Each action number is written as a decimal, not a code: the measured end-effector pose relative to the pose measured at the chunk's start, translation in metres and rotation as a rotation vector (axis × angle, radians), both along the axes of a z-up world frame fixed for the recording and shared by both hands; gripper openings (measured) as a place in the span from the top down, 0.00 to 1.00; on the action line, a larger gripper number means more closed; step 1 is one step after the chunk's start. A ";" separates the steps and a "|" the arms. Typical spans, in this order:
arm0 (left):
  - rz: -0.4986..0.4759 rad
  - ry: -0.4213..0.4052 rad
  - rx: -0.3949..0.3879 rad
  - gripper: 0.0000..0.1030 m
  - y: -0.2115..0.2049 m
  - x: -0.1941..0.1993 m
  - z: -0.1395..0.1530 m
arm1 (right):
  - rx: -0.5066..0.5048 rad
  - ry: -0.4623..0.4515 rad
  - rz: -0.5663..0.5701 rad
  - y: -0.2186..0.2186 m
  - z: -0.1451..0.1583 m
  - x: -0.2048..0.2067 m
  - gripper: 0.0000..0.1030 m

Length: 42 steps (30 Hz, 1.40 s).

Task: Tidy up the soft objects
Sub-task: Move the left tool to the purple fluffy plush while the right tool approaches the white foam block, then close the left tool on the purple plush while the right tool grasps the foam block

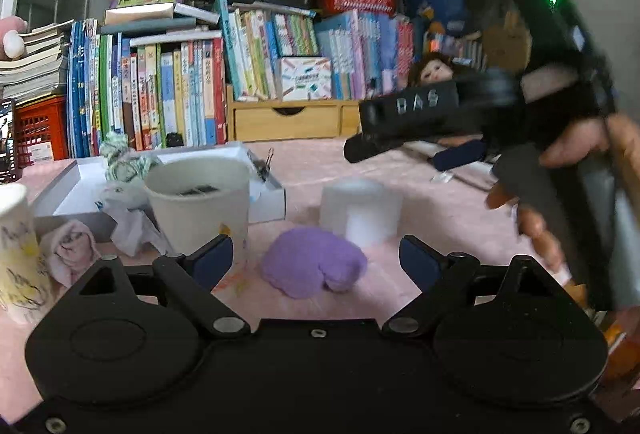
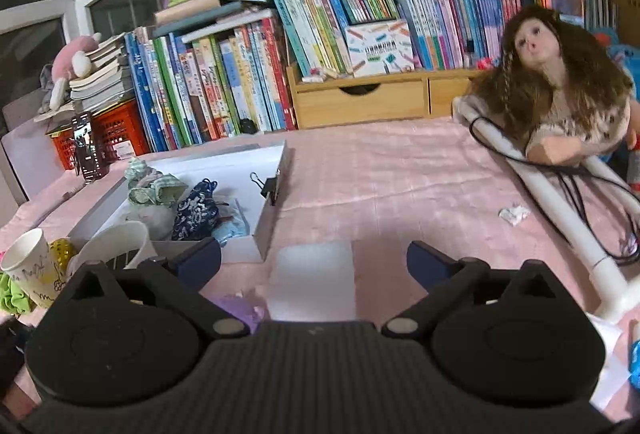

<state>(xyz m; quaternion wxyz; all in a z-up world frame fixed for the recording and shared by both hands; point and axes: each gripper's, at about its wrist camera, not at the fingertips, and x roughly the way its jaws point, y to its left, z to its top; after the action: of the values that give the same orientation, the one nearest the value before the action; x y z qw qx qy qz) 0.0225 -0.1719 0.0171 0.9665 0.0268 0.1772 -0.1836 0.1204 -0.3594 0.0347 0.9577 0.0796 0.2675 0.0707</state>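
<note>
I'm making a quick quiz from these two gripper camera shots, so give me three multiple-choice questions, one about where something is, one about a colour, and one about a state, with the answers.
1. Where does the binder clip sit?
A. on the white tray's wall
B. inside the paper cup
C. on the doll's arm

2. What colour is the soft lump in front of the left gripper?
A. green
B. purple
C. orange

3. How do the right gripper's jaws stand?
A. shut on a book
C. shut on the doll's hair
B. open, holding nothing

Answers:
1 A, the black clip is clamped on the edge of the white tray.
2 B, the lump is plainly purple against the pink cloth.
3 B, the blue pads stand wide apart with only the white block lying beyond them.
</note>
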 end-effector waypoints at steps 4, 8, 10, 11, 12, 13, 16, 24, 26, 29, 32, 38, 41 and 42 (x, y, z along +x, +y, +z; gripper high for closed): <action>0.051 0.022 0.002 0.16 -0.016 0.015 -0.016 | -0.006 0.054 0.024 -0.002 -0.007 0.011 0.00; 0.073 0.042 -0.005 0.19 -0.024 0.027 -0.025 | -0.015 0.123 0.042 0.001 -0.017 0.022 0.01; 0.081 0.046 -0.005 0.20 -0.027 0.031 -0.028 | -0.025 0.144 0.051 0.004 -0.020 0.026 0.01; 0.088 0.047 -0.008 0.20 -0.028 0.033 -0.029 | -0.030 0.152 0.052 0.005 -0.021 0.027 0.01; 0.095 0.050 -0.011 0.21 -0.029 0.035 -0.030 | -0.034 0.160 0.055 0.007 -0.022 0.029 0.01; 0.100 0.059 -0.015 0.23 -0.028 0.037 -0.030 | -0.035 0.168 0.057 0.008 -0.023 0.031 0.02; 0.101 0.080 -0.030 0.23 -0.028 0.041 -0.031 | -0.037 0.191 0.056 0.010 -0.026 0.036 0.05; 0.108 0.129 -0.032 0.25 -0.027 0.047 -0.032 | 0.002 0.235 0.059 0.008 -0.031 0.046 0.24; 0.110 0.150 -0.037 0.28 -0.026 0.050 -0.033 | 0.001 0.254 0.059 0.010 -0.032 0.048 0.33; 0.112 0.158 -0.046 0.28 -0.024 0.051 -0.034 | -0.018 0.258 0.067 0.013 -0.030 0.047 0.37; 0.111 0.158 -0.042 0.28 -0.024 0.051 -0.034 | -0.030 0.264 0.095 0.017 -0.028 0.044 0.38; 0.112 0.156 -0.042 0.29 -0.025 0.051 -0.034 | -0.065 0.266 0.115 0.023 -0.025 0.039 0.38; 0.112 0.156 -0.039 0.29 -0.025 0.051 -0.034 | -0.050 0.274 0.115 0.020 -0.025 0.038 0.39; 0.112 0.155 -0.038 0.29 -0.026 0.051 -0.034 | -0.043 0.277 0.114 0.019 -0.025 0.038 0.39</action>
<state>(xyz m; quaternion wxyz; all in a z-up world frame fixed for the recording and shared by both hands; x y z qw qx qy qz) 0.0731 -0.1976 -0.0166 0.9590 -0.0159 0.2493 -0.1341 0.1579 -0.3404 0.0092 0.9075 0.0526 0.4027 0.1077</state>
